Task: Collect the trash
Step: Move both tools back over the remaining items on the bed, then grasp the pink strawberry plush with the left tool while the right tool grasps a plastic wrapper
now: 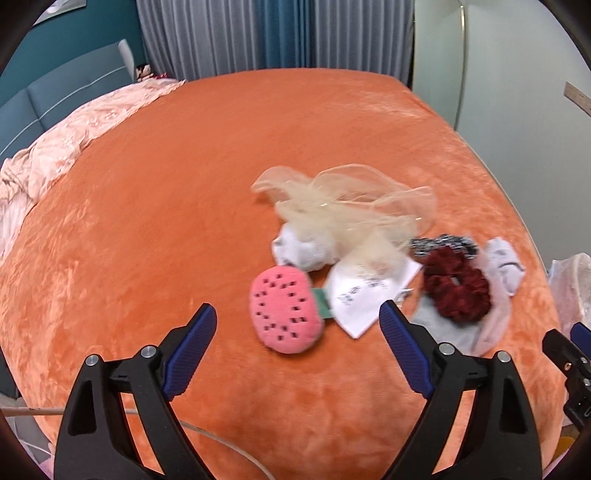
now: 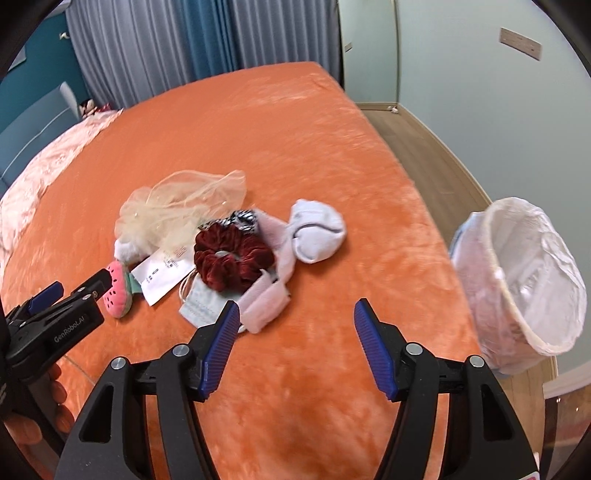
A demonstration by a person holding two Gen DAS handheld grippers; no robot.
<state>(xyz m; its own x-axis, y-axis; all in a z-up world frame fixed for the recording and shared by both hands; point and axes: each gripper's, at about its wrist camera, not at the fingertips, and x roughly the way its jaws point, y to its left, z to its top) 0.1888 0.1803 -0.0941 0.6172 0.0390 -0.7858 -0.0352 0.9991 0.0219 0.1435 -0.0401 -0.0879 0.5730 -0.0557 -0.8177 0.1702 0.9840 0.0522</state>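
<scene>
A pile of small items lies on the orange bed (image 1: pixel 184 184): a pink watermelon plush (image 1: pixel 284 310) (image 2: pixel 119 293), a white face mask (image 1: pixel 365 291) (image 2: pixel 162 273), a dark red scrunchie (image 1: pixel 456 291) (image 2: pixel 231 258), a cream mesh bag (image 1: pixel 343 199) (image 2: pixel 181 206), white socks (image 1: pixel 502 266) (image 2: pixel 317 236), a light blue mask (image 2: pixel 201 306) and a pink band (image 2: pixel 273 280). My left gripper (image 1: pixel 297 317) is open, just before the plush. My right gripper (image 2: pixel 295 314) is open and empty, right of the pile. A lined bin (image 2: pixel 524 280) stands beside the bed.
A pink quilt (image 1: pixel 55 155) lies at the bed's left side. Curtains (image 1: pixel 258 33) hang behind the bed. A wooden floor (image 2: pixel 413 140) runs along the bed's right edge, next to a pale wall. The left gripper's body (image 2: pixel 55 321) shows at the right wrist view's left edge.
</scene>
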